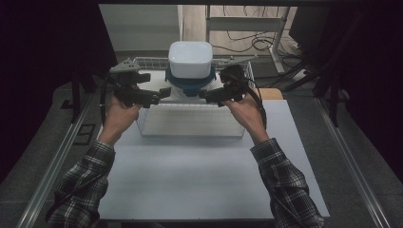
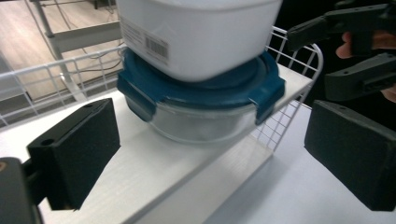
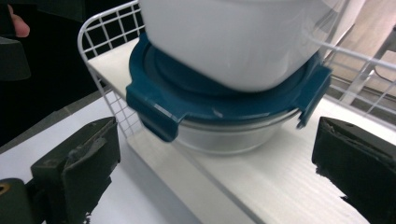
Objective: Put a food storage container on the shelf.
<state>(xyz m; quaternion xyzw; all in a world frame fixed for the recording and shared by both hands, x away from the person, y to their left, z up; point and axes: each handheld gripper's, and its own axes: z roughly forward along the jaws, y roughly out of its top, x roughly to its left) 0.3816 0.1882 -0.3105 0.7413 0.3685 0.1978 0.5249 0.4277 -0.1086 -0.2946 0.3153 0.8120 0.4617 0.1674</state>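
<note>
On one wire rack (image 1: 190, 127), two stacked containers: white tub (image 1: 190, 58) atop glass bowl (image 2: 205, 123); both tongs wide, empty

A recording lab, not a home: black curtains (image 1: 43, 52) hem in a plain white table (image 1: 199, 166) edged by metal rails (image 1: 57, 161). Loose cables (image 1: 252, 42) trail across the wooden floor behind.

**Around your work: rack, table, cables**

You've got a white wire rack (image 1: 190, 128) sitting on the pale grey table (image 1: 199, 175), with a white shelf board (image 2: 154, 172) inside it. Beyond the far edge, a metal frame (image 1: 247, 23) stands on wood flooring (cables (image 1: 256, 42) tangled beneath). Dark curtains hang either side.
</note>
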